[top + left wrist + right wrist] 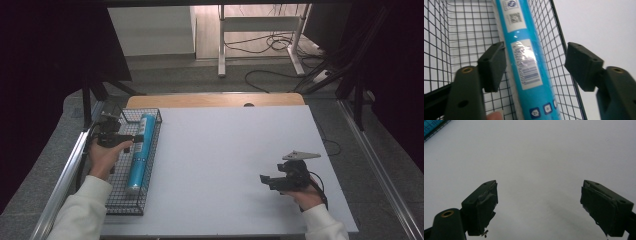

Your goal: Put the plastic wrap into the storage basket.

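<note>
**Left gripper poised over blue tube in wire basket**

A long blue cylindrical tube with white printed labels (140, 152) lies lengthwise in a black wire-mesh basket (150, 165) at the left edge of the white table top (230, 160), close against the basket's wall nearest the middle of the table. The left gripper (134, 138), held in the person's left hand (104, 154), reaches in over the basket from its outer side. In the left gripper view its two black jaws stand spread, one on either side of the tube (529, 62), with the basket's mesh wall (559, 57) also between them; the pads press on nothing.

The right gripper (265, 180) rests low over bare table well away to the right, in the person's right hand (306, 195). Its jaws gape wide apart with only white surface between them
</note>
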The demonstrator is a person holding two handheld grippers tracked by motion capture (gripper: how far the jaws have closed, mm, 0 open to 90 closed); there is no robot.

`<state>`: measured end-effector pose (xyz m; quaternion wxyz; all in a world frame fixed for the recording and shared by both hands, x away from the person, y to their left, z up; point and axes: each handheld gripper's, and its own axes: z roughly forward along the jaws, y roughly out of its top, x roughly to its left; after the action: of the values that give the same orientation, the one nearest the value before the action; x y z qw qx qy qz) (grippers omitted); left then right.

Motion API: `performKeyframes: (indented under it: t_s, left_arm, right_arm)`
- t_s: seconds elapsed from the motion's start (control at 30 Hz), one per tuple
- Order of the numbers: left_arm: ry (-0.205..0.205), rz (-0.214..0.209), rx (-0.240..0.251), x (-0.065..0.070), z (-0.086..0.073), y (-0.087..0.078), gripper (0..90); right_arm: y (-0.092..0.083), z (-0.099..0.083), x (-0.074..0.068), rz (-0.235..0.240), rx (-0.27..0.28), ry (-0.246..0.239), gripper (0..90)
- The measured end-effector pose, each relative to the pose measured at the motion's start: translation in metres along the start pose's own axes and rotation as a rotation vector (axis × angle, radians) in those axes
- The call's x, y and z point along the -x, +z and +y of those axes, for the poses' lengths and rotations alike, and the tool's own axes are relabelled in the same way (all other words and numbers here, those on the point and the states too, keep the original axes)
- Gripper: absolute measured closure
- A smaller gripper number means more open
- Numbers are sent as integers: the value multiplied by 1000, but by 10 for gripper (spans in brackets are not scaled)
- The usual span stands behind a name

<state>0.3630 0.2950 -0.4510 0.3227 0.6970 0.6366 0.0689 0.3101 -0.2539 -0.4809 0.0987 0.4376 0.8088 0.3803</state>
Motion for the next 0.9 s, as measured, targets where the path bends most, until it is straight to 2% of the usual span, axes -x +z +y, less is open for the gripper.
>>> performKeyframes:
  t_s: [0.1, 0.33, 0.43, 0.5, 0.67, 0.83, 0.87, 0.9]
  left_arm:
    - [22, -23, 15, 6, -6, -7, 256]
    - [148, -44, 69, 30, -28, -28, 219]
    - [186, -79, 89, 39, -38, -33, 215]
    - [227, -94, 95, 48, -45, -36, 213]
    - [272, -167, 115, 63, -62, -38, 210]
    - [316, -181, 125, 75, -81, -41, 212]
    - [357, -170, 108, 82, -91, -42, 210]
    - [357, -170, 108, 82, -91, -42, 208]
  right_arm:
    - [0, -1, 1, -1, -2, 3, 147]
    - [-4, -2, 0, 5, 18, -10, 146]
    - [-5, -3, -2, 3, 34, -30, 147]
    - [-7, -3, -3, 7, 40, -39, 146]
    - [-8, -4, -3, -4, 49, -51, 147]
    - [-11, -7, -2, -10, 55, -59, 147]
    - [-12, -9, -1, -15, 55, -62, 147]
    - [-12, -9, -1, -15, 55, -62, 147]
